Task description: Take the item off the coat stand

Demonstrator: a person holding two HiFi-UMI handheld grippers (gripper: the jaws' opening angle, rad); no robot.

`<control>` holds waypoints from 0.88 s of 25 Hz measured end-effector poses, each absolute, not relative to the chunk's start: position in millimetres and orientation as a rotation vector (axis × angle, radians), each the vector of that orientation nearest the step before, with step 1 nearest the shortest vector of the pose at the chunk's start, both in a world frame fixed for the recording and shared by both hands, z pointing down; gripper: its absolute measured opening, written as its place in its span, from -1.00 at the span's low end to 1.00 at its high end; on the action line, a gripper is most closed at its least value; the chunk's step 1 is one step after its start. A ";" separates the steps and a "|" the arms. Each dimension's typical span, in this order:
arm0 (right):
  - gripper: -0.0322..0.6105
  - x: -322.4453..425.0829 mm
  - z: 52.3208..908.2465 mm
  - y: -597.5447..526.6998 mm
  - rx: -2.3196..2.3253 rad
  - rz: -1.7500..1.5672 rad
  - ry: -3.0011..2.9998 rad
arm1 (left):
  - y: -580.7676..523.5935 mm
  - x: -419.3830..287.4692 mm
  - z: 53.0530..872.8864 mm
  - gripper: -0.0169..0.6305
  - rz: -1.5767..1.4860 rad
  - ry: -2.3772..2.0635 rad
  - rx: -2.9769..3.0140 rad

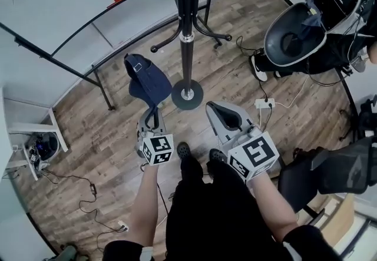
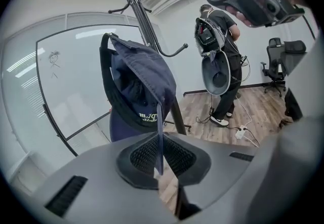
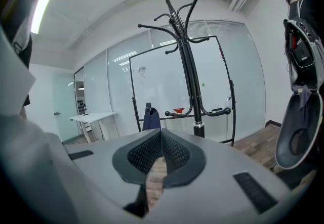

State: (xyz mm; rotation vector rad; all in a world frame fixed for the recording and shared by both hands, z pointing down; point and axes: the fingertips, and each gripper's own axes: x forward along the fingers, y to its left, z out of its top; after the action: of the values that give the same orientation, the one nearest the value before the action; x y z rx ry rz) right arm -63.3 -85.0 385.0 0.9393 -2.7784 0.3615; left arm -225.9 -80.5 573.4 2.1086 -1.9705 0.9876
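Your left gripper (image 1: 152,115) sits in the lower middle of the head view, just left of centre. Its fingers are pressed nearly together on the thin edge of the navy cap's (image 1: 147,80) brim. In the left gripper view the brim runs as a narrow dark strip straight down between the two mesh pads (image 2: 144,154). The crown of the cap (image 2: 139,84) rises above them and fills the middle of the frame, with pale lettering on its inner band too small to read.

The cap is off the coat stand (image 1: 187,30). From the head view it lies left of the black pole and its round base, with bare wood floor (image 1: 118,136) showing between them. In the left gripper view the stand (image 2: 144,20) rises behind the cap, its hooks fanning out at the upper left of the frame and one lower hook curling out to the right.

Your right gripper (image 1: 225,114) is just right of centre in the head view, beside the left one and apart from it. Its fingers are closed tip to tip with nothing between them. In the right gripper view only floor shows through the slit below the pads (image 3: 174,154), and the stand (image 3: 190,66) rises beyond.

Another person (image 1: 330,24) stands at the upper right of the head view, and a white power strip (image 1: 265,102) lies on the floor near them.
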 end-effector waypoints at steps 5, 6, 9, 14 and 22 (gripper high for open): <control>-0.80 -49.0 376.5 -85.5 0.868 0.332 -2.822 | -67.5 -216.2 546.8 -0.85 0.957 -2.037 2.046; -0.80 -45.5 374.2 -85.1 0.858 0.327 -2.831 | -65.0 -214.0 541.3 -0.85 0.942 -2.048 2.030; -0.80 -30.6 370.5 -79.7 0.841 0.315 -2.857 | -53.1 -203.4 523.4 -0.85 0.891 -2.081 1.995; -0.80 -5.2 363.7 -77.2 0.829 0.334 -2.896 | -39.1 -180.9 485.2 -0.85 0.834 -2.145 1.977; -0.80 6.4 343.0 -80.4 0.771 0.304 -2.946 | -40.3 -151.2 412.6 -0.85 0.699 -2.210 2.038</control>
State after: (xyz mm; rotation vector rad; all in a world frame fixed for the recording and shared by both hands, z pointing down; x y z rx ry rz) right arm 6.4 -80.4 343.0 0.7706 -2.9457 0.3042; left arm -151.2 -40.3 412.6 2.0376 -2.2099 0.6990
